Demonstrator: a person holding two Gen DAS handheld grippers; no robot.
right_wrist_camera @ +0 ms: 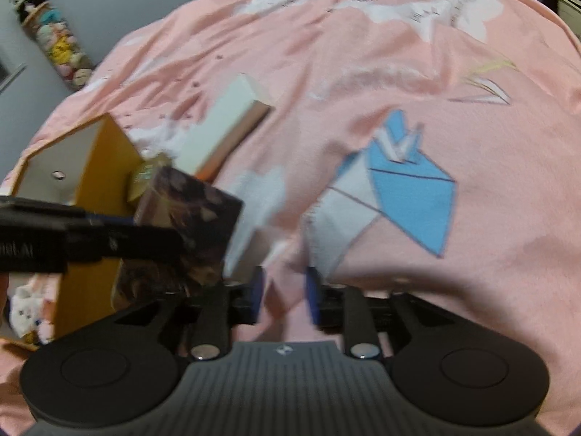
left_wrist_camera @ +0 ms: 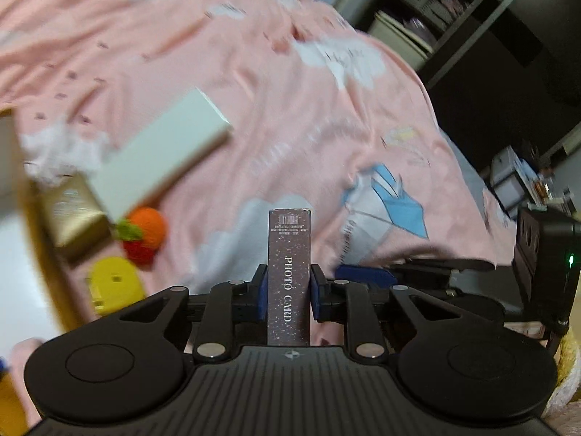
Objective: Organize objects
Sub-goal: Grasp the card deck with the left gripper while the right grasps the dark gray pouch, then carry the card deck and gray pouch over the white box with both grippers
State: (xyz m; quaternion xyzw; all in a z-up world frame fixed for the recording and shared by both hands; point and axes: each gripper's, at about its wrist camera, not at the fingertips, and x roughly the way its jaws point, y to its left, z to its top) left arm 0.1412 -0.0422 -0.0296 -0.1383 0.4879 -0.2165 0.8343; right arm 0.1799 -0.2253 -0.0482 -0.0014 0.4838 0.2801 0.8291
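Left tongs [left_wrist_camera: 288, 290] clamped on the photo card box [left_wrist_camera: 289, 276], long axis running straight out along the fingers, barcode end farthest from the camera, lifted above the pink bedsheet [left_wrist_camera: 290, 109]. Tilted steeply downward. Right tongs [right_wrist_camera: 281, 292] parted, nothing between, just right of that box, likewise angled down. White box [left_wrist_camera: 163, 160] beyond, lying flat.

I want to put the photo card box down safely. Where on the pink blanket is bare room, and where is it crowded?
Free: the pink blanket right of the long white box, around the blue bird print. Crowded: the left side, with the yellow box, knitted fruits and yellow piece.
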